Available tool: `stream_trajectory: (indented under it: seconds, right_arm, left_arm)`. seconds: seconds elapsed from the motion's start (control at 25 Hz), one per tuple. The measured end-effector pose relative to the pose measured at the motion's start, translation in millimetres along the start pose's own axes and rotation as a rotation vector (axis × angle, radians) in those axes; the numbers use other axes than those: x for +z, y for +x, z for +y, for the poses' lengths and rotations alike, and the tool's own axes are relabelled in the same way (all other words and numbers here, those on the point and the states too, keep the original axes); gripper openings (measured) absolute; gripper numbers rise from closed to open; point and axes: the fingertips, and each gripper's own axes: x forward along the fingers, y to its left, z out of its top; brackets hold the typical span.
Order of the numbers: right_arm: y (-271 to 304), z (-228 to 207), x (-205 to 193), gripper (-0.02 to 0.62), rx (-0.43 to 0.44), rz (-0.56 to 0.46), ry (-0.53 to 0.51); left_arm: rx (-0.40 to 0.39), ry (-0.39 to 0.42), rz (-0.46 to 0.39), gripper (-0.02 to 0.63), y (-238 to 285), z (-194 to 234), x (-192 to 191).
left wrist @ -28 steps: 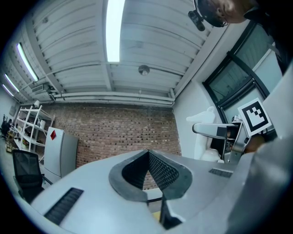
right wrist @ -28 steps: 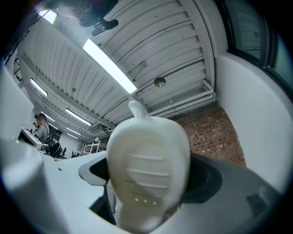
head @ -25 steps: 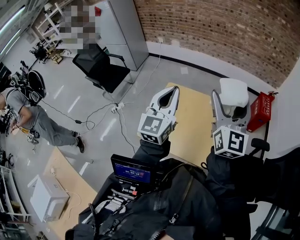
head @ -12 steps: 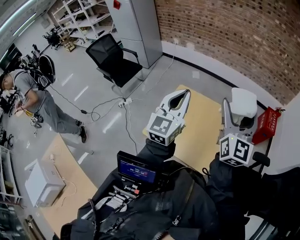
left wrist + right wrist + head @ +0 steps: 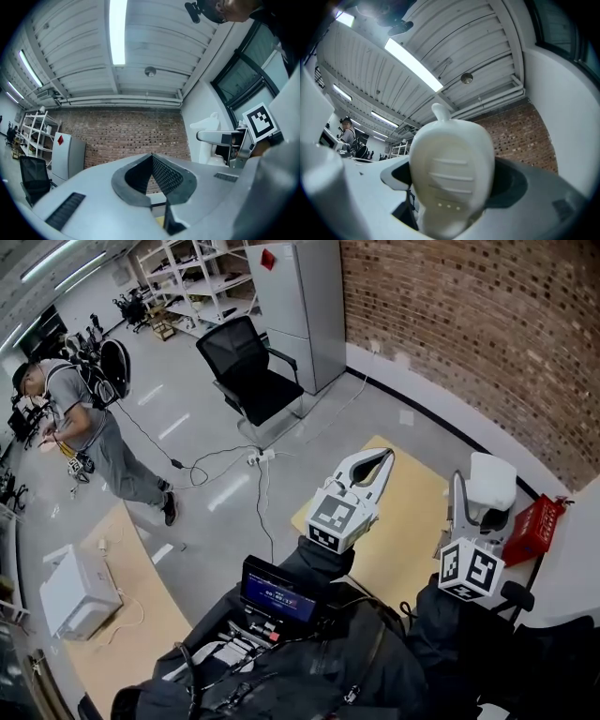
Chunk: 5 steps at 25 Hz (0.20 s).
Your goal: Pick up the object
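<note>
Lower right in the head view, the right gripper (image 5: 473, 498) keeps its fingers clenched on the white plastic object (image 5: 492, 481), held clear above the wooden counter (image 5: 403, 521). Beside it, the left gripper (image 5: 380, 461) stays pinched together on nothing. Over the past second both slid down-frame as the camera swung toward the office chair (image 5: 251, 371) beyond. The pickup looks complete.

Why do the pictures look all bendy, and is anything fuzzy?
Left gripper view: the wide lens bends everything, the corners go black, and the ceiling light glares white. Right gripper view: the white object sits so close it looks soft. Head view: sharp, though the brick wall curves.
</note>
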Motion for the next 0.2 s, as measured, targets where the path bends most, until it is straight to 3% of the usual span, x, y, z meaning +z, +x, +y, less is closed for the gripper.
stream_trajectory:
  seconds: [0.2]
  right_arm:
    - [3.1,0.3,-2.3,0.46,0.011,0.001,0.001]
  left_arm:
    - [0.009,0.002,0.001,-0.002,0.6,2.7,-1.3]
